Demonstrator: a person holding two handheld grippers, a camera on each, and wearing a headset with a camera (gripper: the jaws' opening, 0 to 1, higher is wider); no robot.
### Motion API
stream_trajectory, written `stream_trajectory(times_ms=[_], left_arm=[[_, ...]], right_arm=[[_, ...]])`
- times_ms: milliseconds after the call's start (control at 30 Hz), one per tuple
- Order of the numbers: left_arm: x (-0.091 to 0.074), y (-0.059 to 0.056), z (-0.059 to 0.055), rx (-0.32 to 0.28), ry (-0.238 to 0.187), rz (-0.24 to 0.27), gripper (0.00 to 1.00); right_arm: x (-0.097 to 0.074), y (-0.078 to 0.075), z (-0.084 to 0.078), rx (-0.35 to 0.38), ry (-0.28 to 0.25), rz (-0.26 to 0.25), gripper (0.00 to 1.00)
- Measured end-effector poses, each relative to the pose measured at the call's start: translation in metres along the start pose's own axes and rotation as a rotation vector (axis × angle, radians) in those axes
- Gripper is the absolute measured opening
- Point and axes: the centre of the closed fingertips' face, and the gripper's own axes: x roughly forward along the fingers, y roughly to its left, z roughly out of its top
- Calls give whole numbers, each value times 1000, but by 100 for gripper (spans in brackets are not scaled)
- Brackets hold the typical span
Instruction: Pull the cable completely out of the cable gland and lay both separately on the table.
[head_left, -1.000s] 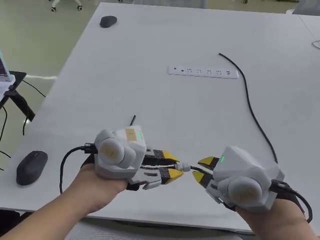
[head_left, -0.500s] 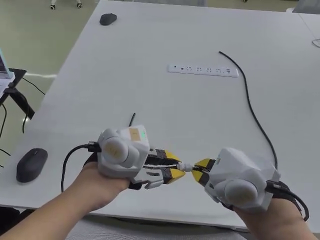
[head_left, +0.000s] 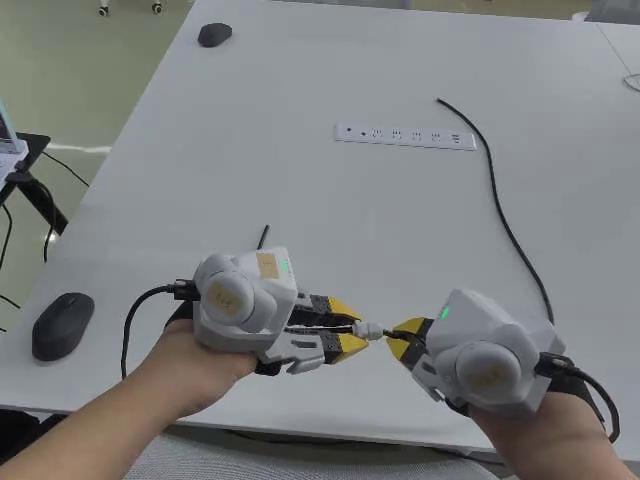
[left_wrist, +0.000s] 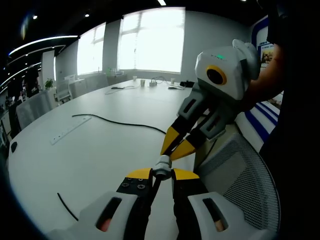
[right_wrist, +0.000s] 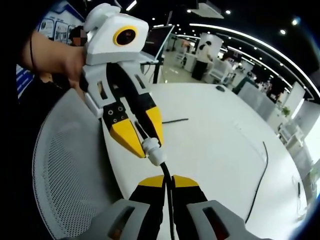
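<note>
Gland (head_left: 371, 331) clamped in left tool (head_left: 356, 331); right tool (head_left: 398, 338) has just closed onto cable (right_wrist: 165, 174), so pulling can begin.

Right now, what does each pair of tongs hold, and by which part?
Left tongs grip the gland by its body; right tongs pinch the cable right beside it.

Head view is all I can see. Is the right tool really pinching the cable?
Observer: Yes. In the right gripper view the right tool is shut on the black cable, right next to the white gland.
Operator: And who's got the gland?
Observer: The left tool; its yellow tips clamp it in the left gripper view.
Operator: Is the cable out?
Observer: Not yet; it enters the gland.
</note>
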Motion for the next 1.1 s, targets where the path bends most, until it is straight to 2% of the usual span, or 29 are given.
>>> stream_trajectory(times_ms=[200,600,933,967,1000,1100], left_arm=[[-2,2,0,-7,-2,9,15],[-4,7,4,-10,-19,27,15],[-5,5,2,-7,-15,31,15],[-5,5,2,-7,-17,32,15],[-5,4,3,-11,-22,31,15],[-5,4,4,-12,-24,33,15]], right_arm=[[0,-9,-12,73,17,-16,0],[0,-25,-31,202,5,-75,0],[4,-33,-64,283,46,-130,0],[3,-35,-67,297,49,-141,0],[1,-40,-68,338,29,-169,0],[2,-41,-77,363,50,-173,0]])
